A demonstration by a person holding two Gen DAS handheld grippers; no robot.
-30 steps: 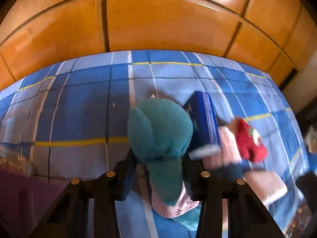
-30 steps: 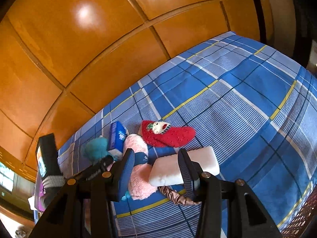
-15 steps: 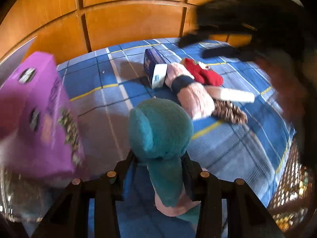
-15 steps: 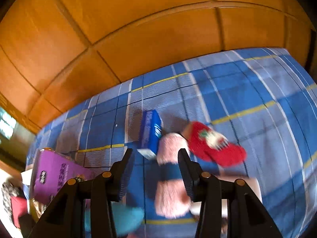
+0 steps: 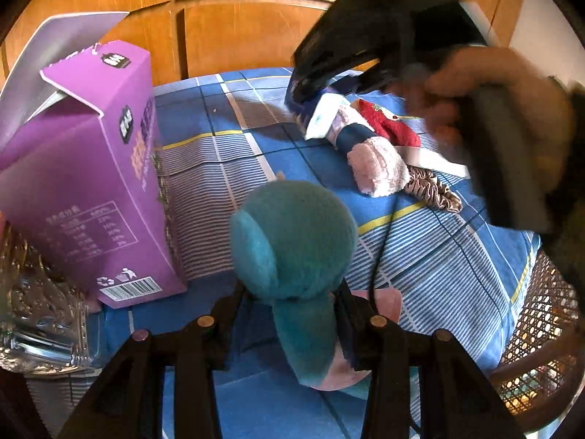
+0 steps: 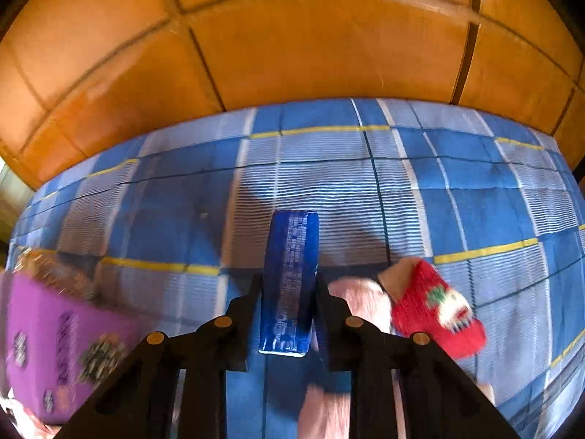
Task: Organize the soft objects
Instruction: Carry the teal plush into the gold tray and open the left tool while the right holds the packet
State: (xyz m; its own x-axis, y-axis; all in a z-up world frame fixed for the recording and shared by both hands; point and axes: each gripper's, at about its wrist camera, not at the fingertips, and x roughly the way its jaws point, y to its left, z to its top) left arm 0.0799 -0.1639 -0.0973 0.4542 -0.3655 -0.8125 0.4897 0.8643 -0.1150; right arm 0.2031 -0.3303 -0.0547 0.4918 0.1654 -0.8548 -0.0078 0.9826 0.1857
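The fluffy teal plush toy (image 5: 292, 241) sits pinched in the left gripper (image 5: 289, 314) above the blue plaid bedspread (image 5: 420, 256), beside the open purple carton (image 5: 91, 183), presumably its bin; the right gripper (image 6: 287, 311), jaws just closing, clamps the flat blue packet (image 6: 289, 285) for lifting.

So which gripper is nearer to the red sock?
Right. The right gripper sits just beside the red sock, jaws around the blue pack. The left gripper holds the teal plush farther away.
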